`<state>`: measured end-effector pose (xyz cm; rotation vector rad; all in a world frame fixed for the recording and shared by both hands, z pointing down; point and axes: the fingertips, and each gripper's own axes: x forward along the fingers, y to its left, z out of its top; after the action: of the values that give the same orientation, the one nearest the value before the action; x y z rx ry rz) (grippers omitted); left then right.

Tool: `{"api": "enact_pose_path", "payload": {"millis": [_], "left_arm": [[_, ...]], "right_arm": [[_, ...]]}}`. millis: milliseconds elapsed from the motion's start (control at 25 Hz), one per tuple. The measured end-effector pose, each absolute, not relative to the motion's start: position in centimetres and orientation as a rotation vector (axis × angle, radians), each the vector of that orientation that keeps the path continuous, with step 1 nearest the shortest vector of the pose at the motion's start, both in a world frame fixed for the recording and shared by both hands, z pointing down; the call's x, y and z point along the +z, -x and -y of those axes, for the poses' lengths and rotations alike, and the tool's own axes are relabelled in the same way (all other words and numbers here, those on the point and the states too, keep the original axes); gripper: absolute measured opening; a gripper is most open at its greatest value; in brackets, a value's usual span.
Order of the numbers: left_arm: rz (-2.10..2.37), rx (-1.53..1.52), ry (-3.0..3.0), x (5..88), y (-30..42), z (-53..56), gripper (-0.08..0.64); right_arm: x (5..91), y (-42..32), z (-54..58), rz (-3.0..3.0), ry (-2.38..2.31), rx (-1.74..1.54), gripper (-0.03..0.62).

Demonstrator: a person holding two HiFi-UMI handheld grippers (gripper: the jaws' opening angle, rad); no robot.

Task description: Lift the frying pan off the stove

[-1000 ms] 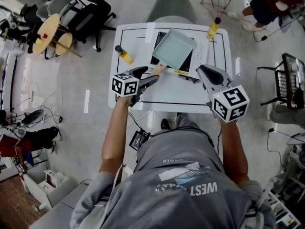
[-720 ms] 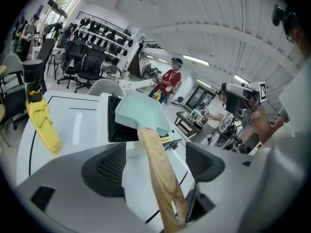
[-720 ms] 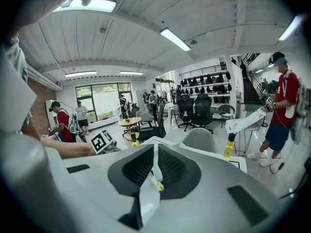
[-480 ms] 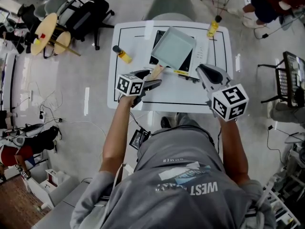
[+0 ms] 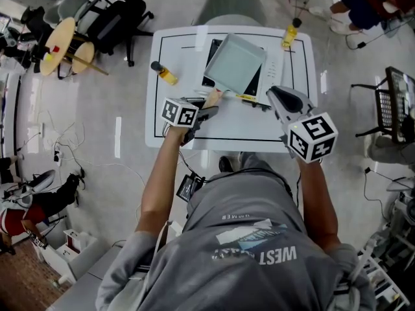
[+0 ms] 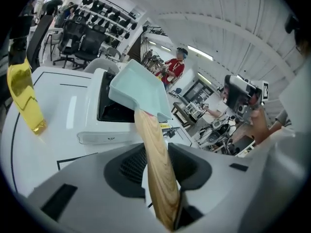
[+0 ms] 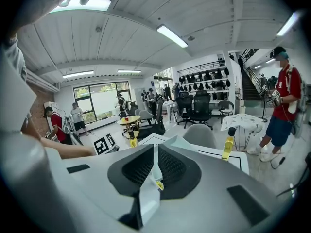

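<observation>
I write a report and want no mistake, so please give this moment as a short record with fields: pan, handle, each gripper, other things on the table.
Pan: pale green frying pan, sitting on the stove
Handle: wooden handle, pointing toward the person
Left gripper: left gripper, jaws closing with the handle between them
Right gripper: right gripper, jaws together, nothing between them, over the table
Other things: two yellow bottles on the table

White table [image 5: 233, 127], yellow bottle [image 5: 164, 74], second yellow bottle [image 5: 290, 35], grey chair [image 5: 231, 6]
</observation>
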<state>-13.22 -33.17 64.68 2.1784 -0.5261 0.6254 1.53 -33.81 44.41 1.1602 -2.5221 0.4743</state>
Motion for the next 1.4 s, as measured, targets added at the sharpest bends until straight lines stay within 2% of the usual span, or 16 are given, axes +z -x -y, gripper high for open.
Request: {"api": "enact_pose_path", "payload": {"millis": [720, 1400], "left_arm": [[0.477, 0.361, -2.047, 63.3, 12.0, 32.7, 0.100], [0.560, 0.271, -2.210, 55.2, 12.1, 33.5, 0.101]], "right_arm": [[45.3, -1.5, 34.2, 2.503, -1.154, 0.484, 0.038], [42.9, -3.8, 34.6, 2.532, -1.294, 0.360, 0.034]]}}
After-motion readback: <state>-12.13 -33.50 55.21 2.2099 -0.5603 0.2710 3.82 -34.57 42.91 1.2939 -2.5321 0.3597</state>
